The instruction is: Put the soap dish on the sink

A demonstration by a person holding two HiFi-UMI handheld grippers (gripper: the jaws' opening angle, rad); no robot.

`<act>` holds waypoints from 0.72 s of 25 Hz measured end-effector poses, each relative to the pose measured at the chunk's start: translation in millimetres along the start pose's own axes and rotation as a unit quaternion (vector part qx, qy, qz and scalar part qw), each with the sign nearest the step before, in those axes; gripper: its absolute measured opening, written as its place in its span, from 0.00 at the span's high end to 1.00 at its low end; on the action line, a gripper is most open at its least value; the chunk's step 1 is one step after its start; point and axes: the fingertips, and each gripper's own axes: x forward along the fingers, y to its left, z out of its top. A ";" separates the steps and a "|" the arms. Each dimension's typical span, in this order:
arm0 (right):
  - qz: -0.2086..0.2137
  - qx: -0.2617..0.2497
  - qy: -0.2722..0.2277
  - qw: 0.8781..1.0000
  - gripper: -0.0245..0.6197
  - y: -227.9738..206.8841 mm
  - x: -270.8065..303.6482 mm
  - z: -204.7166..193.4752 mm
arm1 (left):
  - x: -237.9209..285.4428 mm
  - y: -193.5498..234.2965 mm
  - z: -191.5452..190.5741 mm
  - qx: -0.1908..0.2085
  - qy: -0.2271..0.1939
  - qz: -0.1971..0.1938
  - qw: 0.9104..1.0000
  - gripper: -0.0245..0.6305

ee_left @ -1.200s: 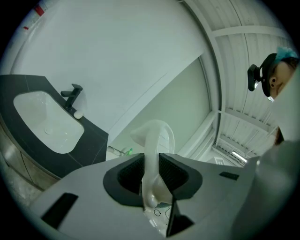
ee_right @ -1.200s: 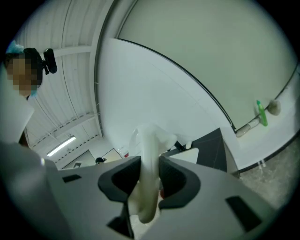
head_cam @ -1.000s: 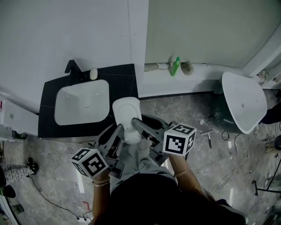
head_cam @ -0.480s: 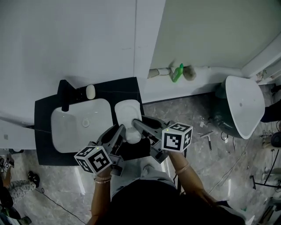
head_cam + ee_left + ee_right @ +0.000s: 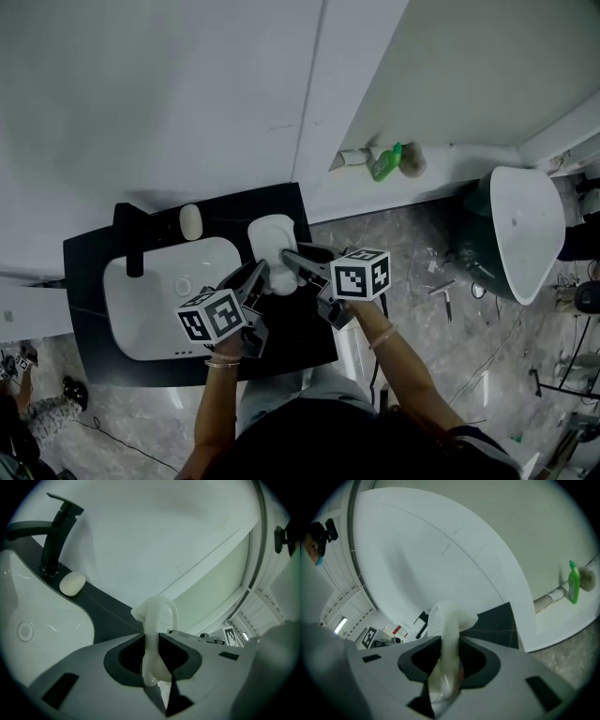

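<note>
The white soap dish hangs over the right end of the black counter, beside the white sink basin. Both grippers grip its near edge. My left gripper is closing its jaws, and the dish's rim sits pressed between the pads. My right gripper is shut on the dish's other side. A black faucet and a white bar of soap stand behind the basin. In the left gripper view the faucet and soap lie far left.
The white wall rises right behind the counter. A green bottle lies by a pipe at the wall's foot. A loose white basin leans at the right on the marble floor, with cables and small tools around it.
Both grippers have carried the soap dish forward and down, from above the floor in front of the counter to above the counter's right end beside the basin.
</note>
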 end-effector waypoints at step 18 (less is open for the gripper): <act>-0.030 0.037 0.093 0.995 0.76 -76.0 51.4 -27.8 | 62.1 68.3 -22.7 -0.036 0.091 0.035 0.995 0.82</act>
